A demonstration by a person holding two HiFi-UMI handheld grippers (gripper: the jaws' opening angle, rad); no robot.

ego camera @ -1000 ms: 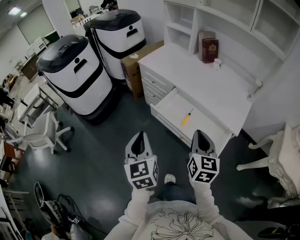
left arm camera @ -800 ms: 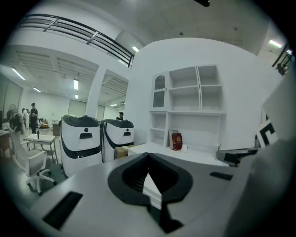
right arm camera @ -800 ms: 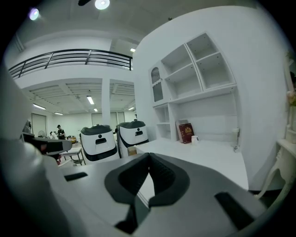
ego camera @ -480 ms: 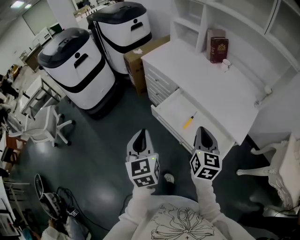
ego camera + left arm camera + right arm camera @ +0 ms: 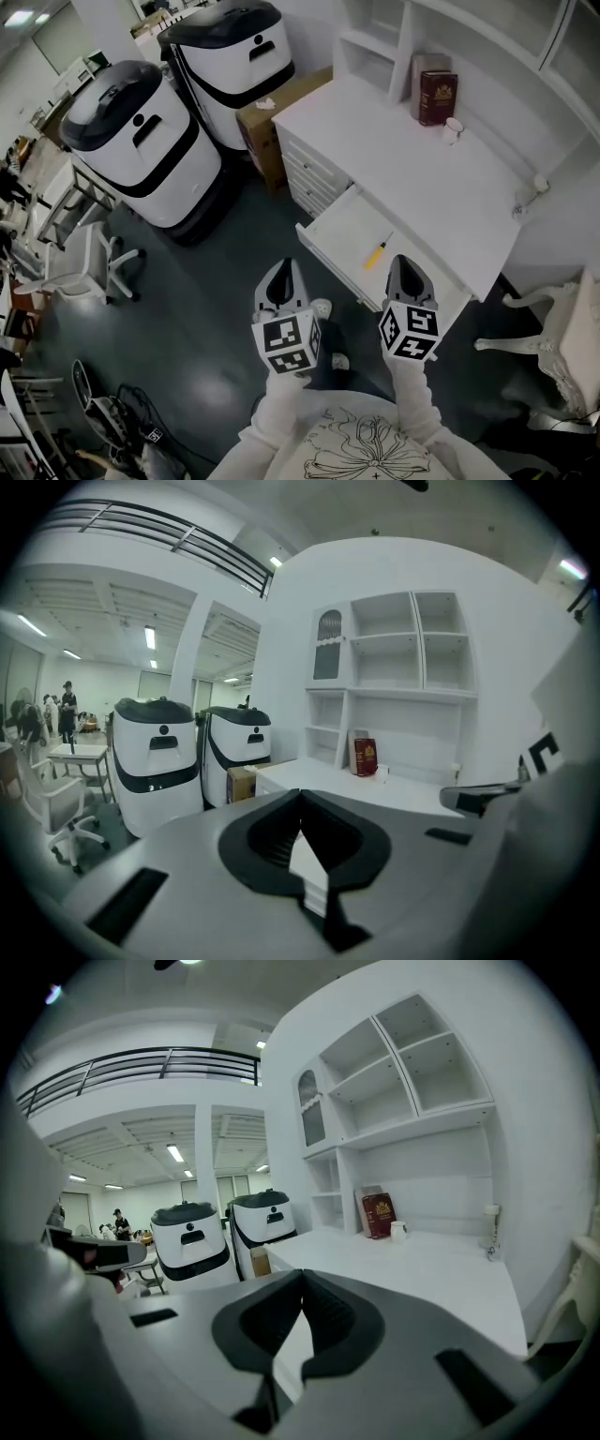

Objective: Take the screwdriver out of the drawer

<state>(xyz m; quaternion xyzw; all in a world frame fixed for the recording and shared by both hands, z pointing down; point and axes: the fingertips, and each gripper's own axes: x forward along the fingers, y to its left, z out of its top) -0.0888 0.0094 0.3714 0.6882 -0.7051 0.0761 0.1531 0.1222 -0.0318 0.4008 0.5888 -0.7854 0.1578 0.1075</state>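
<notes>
A yellow-handled screwdriver (image 5: 377, 254) lies in the open white drawer (image 5: 339, 228) of the white desk (image 5: 403, 164). In the head view my left gripper (image 5: 282, 269) hangs over the dark floor just left of the drawer's front corner, shut and empty. My right gripper (image 5: 402, 262) is over the drawer's front edge, a little right of the screwdriver, also shut with nothing in it. Both point toward the desk. In the gripper views the left gripper (image 5: 300, 795) and the right gripper (image 5: 302, 1275) show their jaws closed tip to tip; the screwdriver is hidden there.
A red book (image 5: 437, 97) and a small cup (image 5: 453, 130) stand at the back of the desk under shelves. Two large white-and-black machines (image 5: 141, 141) and a cardboard box (image 5: 272, 112) stand to the left. A white chair (image 5: 562, 347) is at the right.
Both grippers have moved forward toward the desk, so the open drawer and screwdriver now lie closer to their tips. The jaws stayed shut.
</notes>
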